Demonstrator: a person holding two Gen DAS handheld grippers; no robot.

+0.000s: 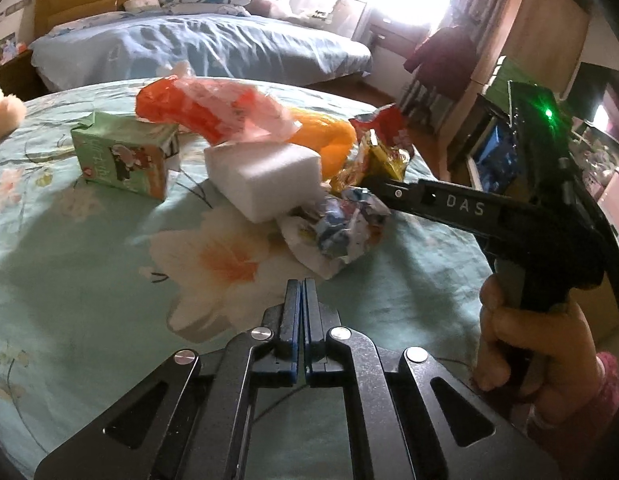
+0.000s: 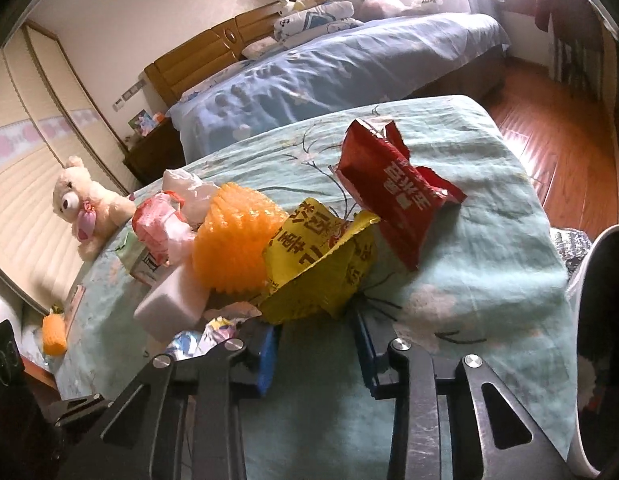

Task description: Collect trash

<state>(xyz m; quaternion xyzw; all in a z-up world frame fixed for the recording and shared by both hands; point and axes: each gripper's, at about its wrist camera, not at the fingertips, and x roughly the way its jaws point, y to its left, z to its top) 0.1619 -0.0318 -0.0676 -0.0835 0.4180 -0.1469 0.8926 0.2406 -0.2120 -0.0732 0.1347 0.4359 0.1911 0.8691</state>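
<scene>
Trash lies heaped on a mint floral cloth (image 1: 89, 280): a green carton (image 1: 121, 160), a white foam block (image 1: 265, 176), an orange-red plastic bag (image 1: 197, 108), an orange foam net (image 2: 233, 244), a red wrapper (image 2: 393, 192), a yellow wrapper (image 2: 321, 264) and crumpled printed paper (image 1: 341, 224). My left gripper (image 1: 303, 284) is shut and empty, just short of the crumpled paper. My right gripper (image 2: 315, 320) reaches in from the right, and its blue pads (image 2: 269, 344) press on the yellow wrapper's lower edge. In the left wrist view the right gripper (image 1: 375, 186) meets that wrapper (image 1: 385, 156).
A hand (image 1: 509, 340) holds the right gripper's handle. A teddy bear (image 2: 85, 204) sits at the cloth's far left edge. A blue bed (image 1: 213, 48) stands behind, with wooden floor (image 2: 549, 152) to the right. A white-rimmed dark object (image 2: 585, 272) sits at the right edge.
</scene>
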